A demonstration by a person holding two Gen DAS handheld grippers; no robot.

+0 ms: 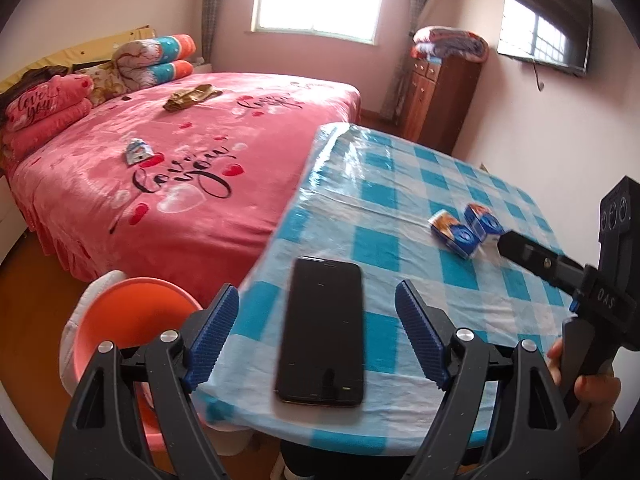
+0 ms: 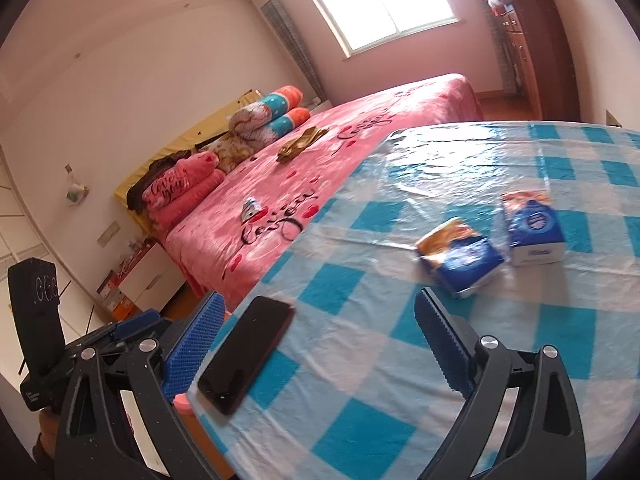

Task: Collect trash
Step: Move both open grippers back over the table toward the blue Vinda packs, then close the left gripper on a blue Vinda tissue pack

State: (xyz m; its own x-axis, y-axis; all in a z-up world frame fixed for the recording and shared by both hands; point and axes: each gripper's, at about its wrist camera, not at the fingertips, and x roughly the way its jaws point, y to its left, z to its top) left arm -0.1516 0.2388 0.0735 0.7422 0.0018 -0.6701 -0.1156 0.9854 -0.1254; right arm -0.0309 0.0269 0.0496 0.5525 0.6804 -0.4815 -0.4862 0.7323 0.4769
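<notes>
A small blue-and-white wrapper (image 1: 138, 152) (image 2: 251, 208) lies on the pink bed (image 1: 224, 216). Further back on the bed is a crumpled gold-brown wrapper (image 1: 192, 96) (image 2: 302, 142). An orange bin (image 1: 132, 312) with a white liner stands on the floor between bed and table. My left gripper (image 1: 318, 336) is open above the table's near edge, with nothing held. My right gripper (image 2: 320, 344) is also open and empty over the checked tablecloth. In the left wrist view, one of its black fingers (image 1: 532, 256) ends close to two tissue packs (image 1: 454, 234).
A black phone (image 1: 322, 328) (image 2: 248, 352) lies flat near the edge of the blue-checked table (image 1: 380, 184), under my left gripper. Two blue tissue packs (image 2: 460, 256) sit further in. Folded quilts and pillows (image 1: 152, 60) are piled at the bed's head. A wooden cabinet (image 1: 436, 96) stands behind the table.
</notes>
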